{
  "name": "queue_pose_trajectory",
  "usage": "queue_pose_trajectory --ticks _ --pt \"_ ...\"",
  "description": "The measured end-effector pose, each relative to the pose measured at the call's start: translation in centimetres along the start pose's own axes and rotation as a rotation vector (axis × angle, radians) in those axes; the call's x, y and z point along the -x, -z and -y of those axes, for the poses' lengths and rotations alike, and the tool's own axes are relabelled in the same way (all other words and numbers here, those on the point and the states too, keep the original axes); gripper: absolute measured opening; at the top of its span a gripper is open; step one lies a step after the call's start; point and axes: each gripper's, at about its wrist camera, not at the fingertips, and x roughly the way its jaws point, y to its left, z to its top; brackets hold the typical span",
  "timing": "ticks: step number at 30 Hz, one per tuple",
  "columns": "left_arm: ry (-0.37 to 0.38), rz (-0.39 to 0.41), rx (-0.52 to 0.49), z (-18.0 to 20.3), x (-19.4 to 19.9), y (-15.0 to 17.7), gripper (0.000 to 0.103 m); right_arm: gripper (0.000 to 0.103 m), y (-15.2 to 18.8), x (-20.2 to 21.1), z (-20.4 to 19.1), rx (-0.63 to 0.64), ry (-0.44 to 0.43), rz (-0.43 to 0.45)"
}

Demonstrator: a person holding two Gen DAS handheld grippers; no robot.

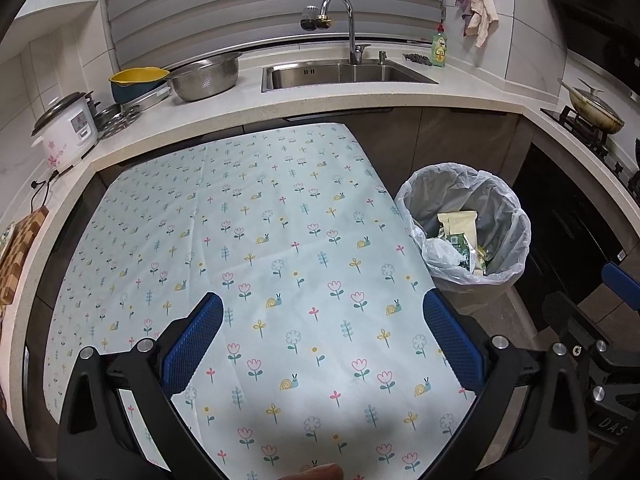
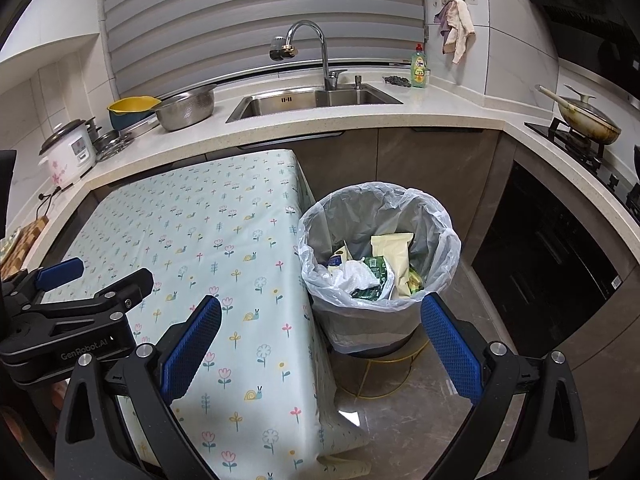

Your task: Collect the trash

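A lined trash bin [image 1: 466, 220] stands on the floor right of the table; it also shows in the right wrist view [image 2: 380, 256]. It holds several wrappers, a cream pouch [image 2: 392, 248] and crumpled white plastic [image 2: 354, 274]. The table with a floral cloth [image 1: 260, 240] carries no trash in either view. My left gripper [image 1: 322, 340] is open and empty above the cloth. My right gripper [image 2: 320, 340] is open and empty, over the table's right edge near the bin. The left gripper also shows at the left of the right wrist view [image 2: 80, 292].
A counter wraps behind the table, with a sink [image 1: 344, 74], a steel colander [image 1: 204, 78], a yellow bowl [image 1: 138, 80] and a rice cooker [image 1: 68, 124]. A pan [image 2: 584, 118] sits on the stove at right. A dark oven front [image 2: 560, 256] stands right of the bin.
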Motion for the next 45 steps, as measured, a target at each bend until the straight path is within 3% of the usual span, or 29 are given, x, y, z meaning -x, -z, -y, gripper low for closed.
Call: queue_pose_trajectory --ticks 45 --pt "-0.022 0.01 -0.018 0.58 0.35 0.15 0.096 0.096 0.55 -0.35 0.4 -0.007 -0.004 -0.013"
